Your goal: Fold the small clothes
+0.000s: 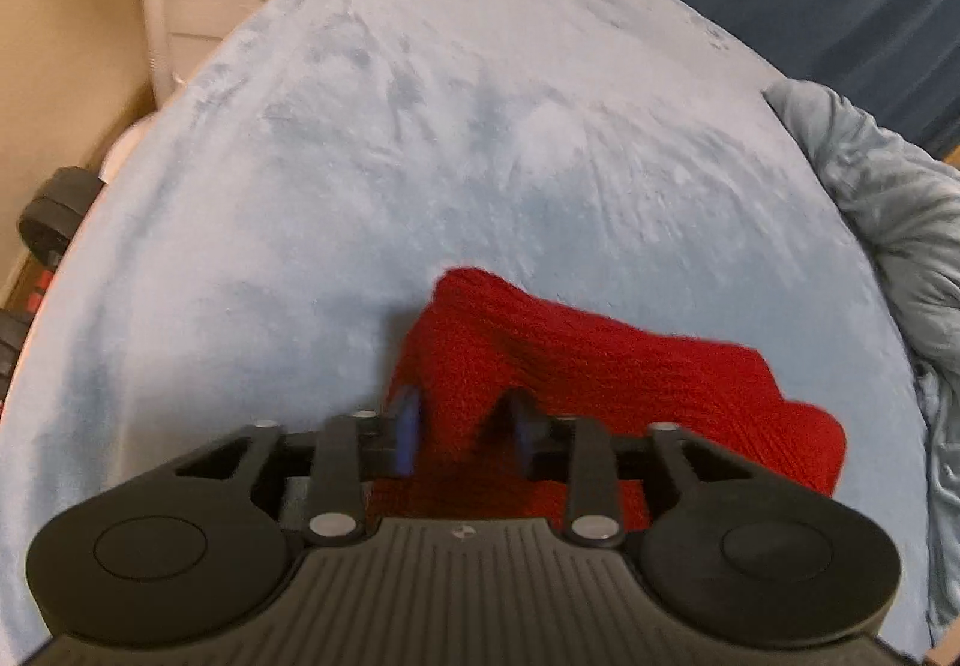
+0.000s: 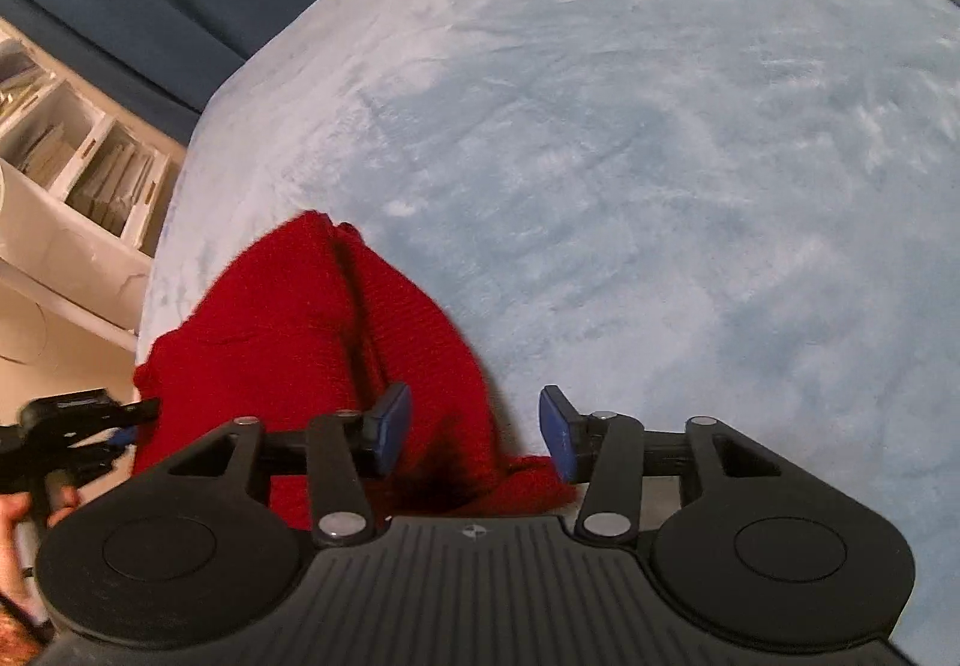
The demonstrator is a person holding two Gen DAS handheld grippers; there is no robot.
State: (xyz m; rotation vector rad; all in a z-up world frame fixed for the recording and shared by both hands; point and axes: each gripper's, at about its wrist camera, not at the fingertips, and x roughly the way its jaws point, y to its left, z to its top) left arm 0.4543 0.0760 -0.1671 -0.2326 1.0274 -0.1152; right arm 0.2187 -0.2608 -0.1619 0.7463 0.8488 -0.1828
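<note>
A red knit garment [image 1: 576, 366] lies bunched near the left edge of a pale blue blanket-covered surface [image 1: 420, 126]. The left gripper [image 1: 465, 429] pinches a fold of it; the right gripper [image 2: 474, 435] stands apart over the knit's edge, gripping nothing.

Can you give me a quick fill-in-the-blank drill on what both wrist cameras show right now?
1. The knitted garment on the bed is ____ in colour.
2. The fabric bunches between the pads of the ____ gripper.
3. The right gripper stands ____, nothing clamped between its pads.
4. The garment lies on a light ____ plush blanket.

Missing words: red; left; open; blue
</note>
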